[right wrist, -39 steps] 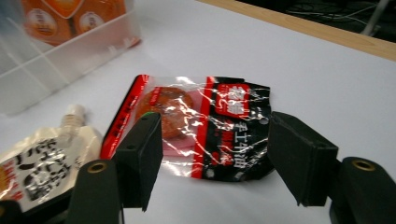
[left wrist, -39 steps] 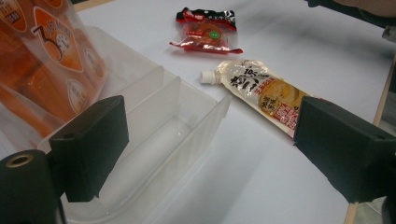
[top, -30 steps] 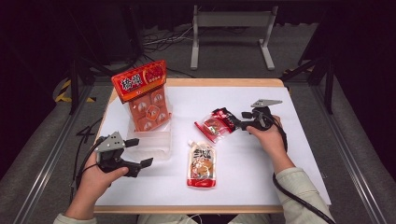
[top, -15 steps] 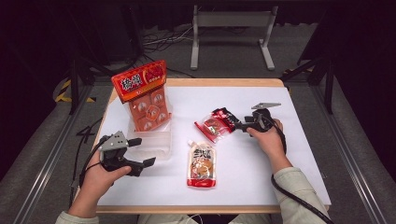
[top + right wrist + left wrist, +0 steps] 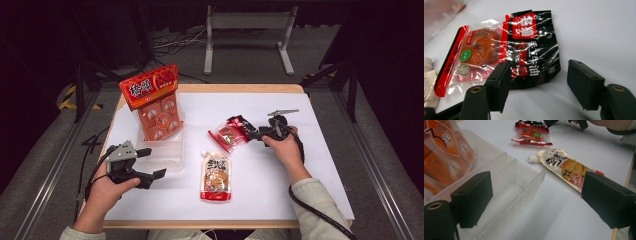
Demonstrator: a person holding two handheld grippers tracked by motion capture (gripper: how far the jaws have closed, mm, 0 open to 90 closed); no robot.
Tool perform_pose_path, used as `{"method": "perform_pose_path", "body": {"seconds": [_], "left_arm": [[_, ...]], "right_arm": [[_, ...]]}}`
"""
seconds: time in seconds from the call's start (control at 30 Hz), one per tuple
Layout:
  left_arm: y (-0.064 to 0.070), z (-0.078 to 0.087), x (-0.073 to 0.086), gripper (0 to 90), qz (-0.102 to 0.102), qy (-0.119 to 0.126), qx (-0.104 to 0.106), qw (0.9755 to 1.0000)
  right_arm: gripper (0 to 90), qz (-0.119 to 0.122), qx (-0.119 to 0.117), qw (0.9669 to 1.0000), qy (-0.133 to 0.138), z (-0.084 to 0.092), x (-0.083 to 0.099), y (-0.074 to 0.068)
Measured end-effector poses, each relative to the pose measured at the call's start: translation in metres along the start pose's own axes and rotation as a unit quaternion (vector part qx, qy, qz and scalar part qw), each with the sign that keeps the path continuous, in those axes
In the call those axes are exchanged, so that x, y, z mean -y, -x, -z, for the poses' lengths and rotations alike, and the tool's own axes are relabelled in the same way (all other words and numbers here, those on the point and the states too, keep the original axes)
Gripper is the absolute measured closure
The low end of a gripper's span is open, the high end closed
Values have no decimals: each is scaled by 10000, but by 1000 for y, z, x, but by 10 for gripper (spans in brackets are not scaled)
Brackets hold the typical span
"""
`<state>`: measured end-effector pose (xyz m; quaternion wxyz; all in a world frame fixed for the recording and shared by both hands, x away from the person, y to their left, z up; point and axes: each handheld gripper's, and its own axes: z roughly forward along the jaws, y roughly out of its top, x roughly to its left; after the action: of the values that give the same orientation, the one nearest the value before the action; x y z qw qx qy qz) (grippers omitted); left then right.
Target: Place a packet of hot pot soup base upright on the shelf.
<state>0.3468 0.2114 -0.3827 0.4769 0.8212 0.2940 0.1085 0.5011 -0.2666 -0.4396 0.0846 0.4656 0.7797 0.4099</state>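
A red and black snack packet (image 5: 231, 134) lies flat at mid-table. My right gripper (image 5: 251, 133) is at its black end, open. In the right gripper view the packet (image 5: 524, 50) has its black end reaching in between the jaws (image 5: 539, 75), which have just been closing a little; the pads do not press on it. A white and orange spouted pouch (image 5: 216, 175) lies nearer the front edge. My left gripper (image 5: 156, 162) is open beside the near corner of a clear plastic tray (image 5: 167, 159). That tray (image 5: 524, 177) holds a tall orange pack (image 5: 156, 107) standing upright.
The white table top (image 5: 300, 190) has a wooden rim. A metal stand (image 5: 247, 30) and cables are on the floor beyond the far edge. A cable trails from my right gripper along the forearm.
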Motion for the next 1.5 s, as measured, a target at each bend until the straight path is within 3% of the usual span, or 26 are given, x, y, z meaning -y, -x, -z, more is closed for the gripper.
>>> {"method": "perform_pose_path", "body": {"seconds": [0.13, 0.37, 0.63, 0.93, 1.27, 1.5], "left_arm": [[0, 0, 0, 110, 6, -9, -2, 10000], [-2, 0, 1, 110, 5, 29, -4, 10000], [-2, -1, 1, 111, 0, -3, 7, 10000], [-2, -2, 2, 111, 18, -6, 16, 10000], [-2, -3, 2, 111, 37, -2, 17, 10000], [-2, -3, 2, 111, 43, 13, 23, 10000]], "right_arm": [[416, -224, -301, 9993, 7, -1, -1, 0], [463, -276, -456, 9985, 122, 0, -5, -3], [668, -53, -457, 9985, 298, 2, -12, -7], [803, -29, -765, 9950, 635, 8, -23, -17], [863, 93, -981, 9925, 720, 8, -35, -32], [900, 397, -960, 9919, 729, 15, -41, -45]]}}
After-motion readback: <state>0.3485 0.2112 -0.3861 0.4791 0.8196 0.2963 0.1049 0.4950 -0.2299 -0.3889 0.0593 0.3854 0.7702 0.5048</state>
